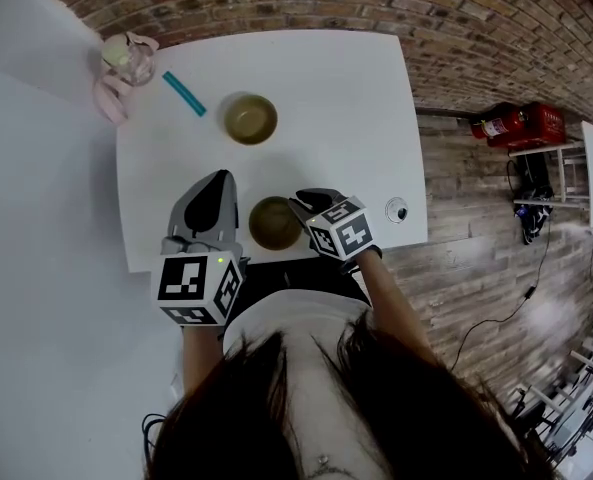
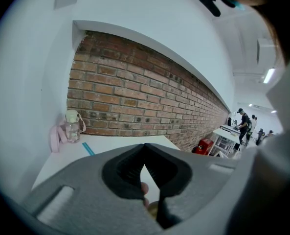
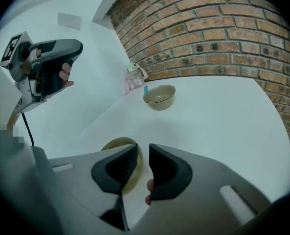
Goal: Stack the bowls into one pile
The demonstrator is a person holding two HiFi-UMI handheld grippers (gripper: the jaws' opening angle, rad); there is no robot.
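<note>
Two bowls on the white surface (image 1: 336,98), well apart, so nothing is stacked yet. Near bowl (image 1: 274,223) sits at the near edge between the two grippers, far bowl (image 1: 250,118) sits upright toward the far side, both look empty. Right gripper (image 1: 306,208) is tilted down at the near bowl's right rim. In the right gripper view its fingers (image 3: 167,168) stand a narrow gap apart, with the rim roughly lined up with that gap and mostly behind the left finger. The pads are not pressing on it, so no grip yet. Left gripper (image 1: 216,183) hovers just left of the near bowl with its fingers (image 2: 122,173) closed tip to tip on nothing. Looks like the start of the job, at the pre-grasp on the near bowl. Left to do: pinch the rim, lift, carry to the far bowl and nest it inside. Pink bottle (image 1: 126,63) and teal stick (image 1: 184,94) lie far left, out of the way.
</note>
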